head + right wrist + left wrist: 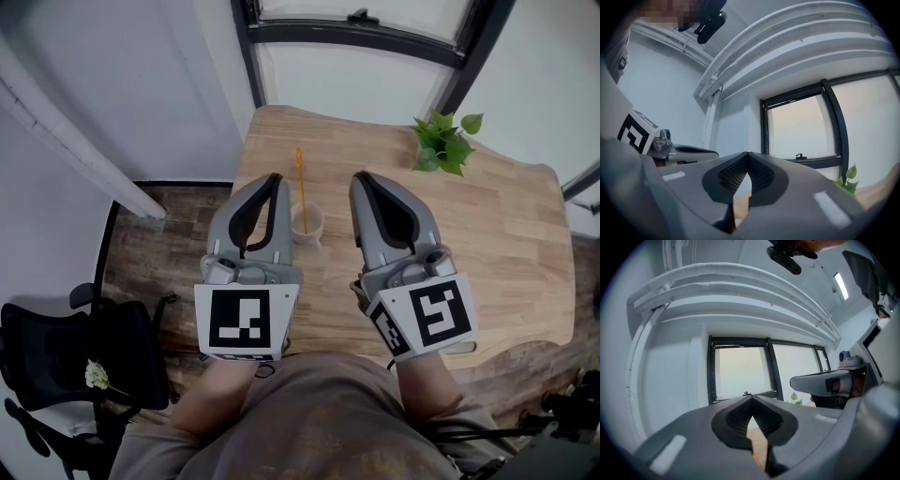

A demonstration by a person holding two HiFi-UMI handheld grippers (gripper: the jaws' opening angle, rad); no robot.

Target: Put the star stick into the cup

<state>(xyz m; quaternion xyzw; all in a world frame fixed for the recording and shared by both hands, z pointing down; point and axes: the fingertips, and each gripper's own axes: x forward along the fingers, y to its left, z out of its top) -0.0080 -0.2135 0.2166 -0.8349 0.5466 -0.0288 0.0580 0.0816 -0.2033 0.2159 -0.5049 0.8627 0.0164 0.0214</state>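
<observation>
star stick (300, 186): thin orange stick standing upright in the cup (307, 225), its lower end inside and its upper end well above the rim. cup: pale, on the wooden tabletop (506, 234). left hand-held gripper (274, 180): just left of the cup, jaws clenched tip to tip with nothing between them. right hand-held gripper (362, 178): near the cup's right side, jaws likewise clenched and empty. green plant (445, 142): well right of the cup, farther back. black chair (56, 356): on the floor, well left of the cup.
</observation>
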